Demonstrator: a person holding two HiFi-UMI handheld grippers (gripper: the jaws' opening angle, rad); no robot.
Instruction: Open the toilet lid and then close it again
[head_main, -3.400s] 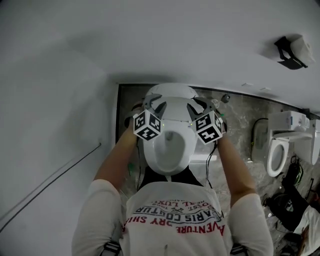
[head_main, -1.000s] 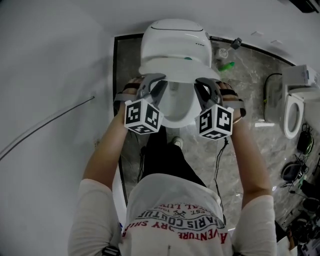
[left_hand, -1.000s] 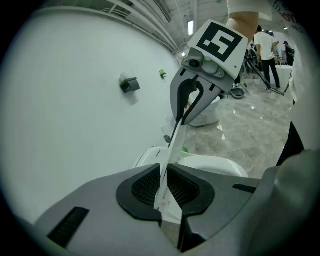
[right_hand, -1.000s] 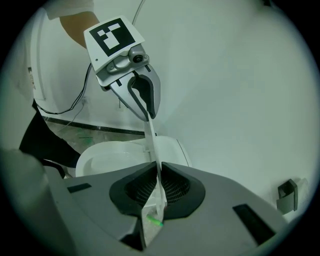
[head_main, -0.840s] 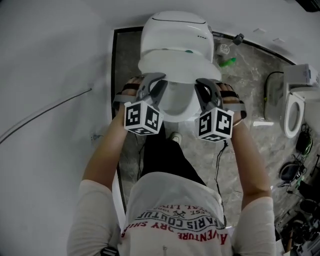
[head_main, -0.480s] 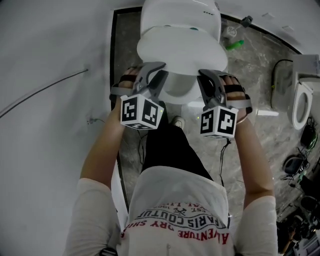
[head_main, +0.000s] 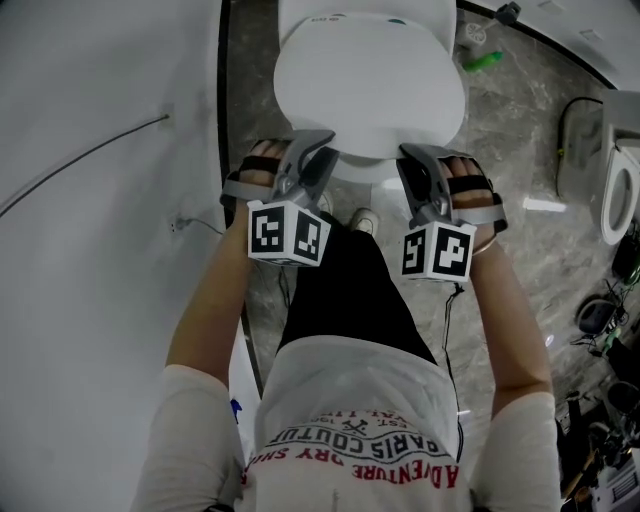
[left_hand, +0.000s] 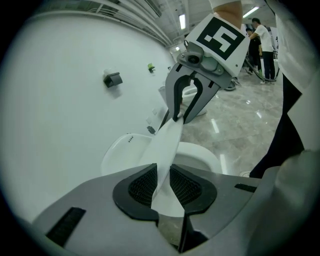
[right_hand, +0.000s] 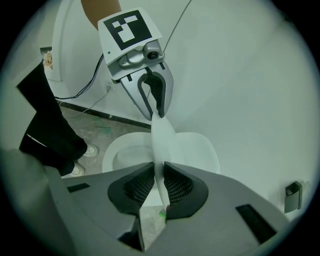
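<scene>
Lid: the toilet lid (head_main: 368, 95) lies ahead of you, nearly down; its front edge spans both tongs
Left gripper (left_hand: 163, 184): jaws just opening; the edge sits loose between them
Right gripper (right_hand: 159, 186): clamped on that edge; equally near

"What's lost to you, looking from above?"
"The lid (head_main: 368, 95) covers most of the bowl (right_hand: 122, 152), and the rear housing (head_main: 365, 12) runs off the top edge."
"And rightward?"
"I get only half of a second toilet (head_main: 620, 175)."
</scene>
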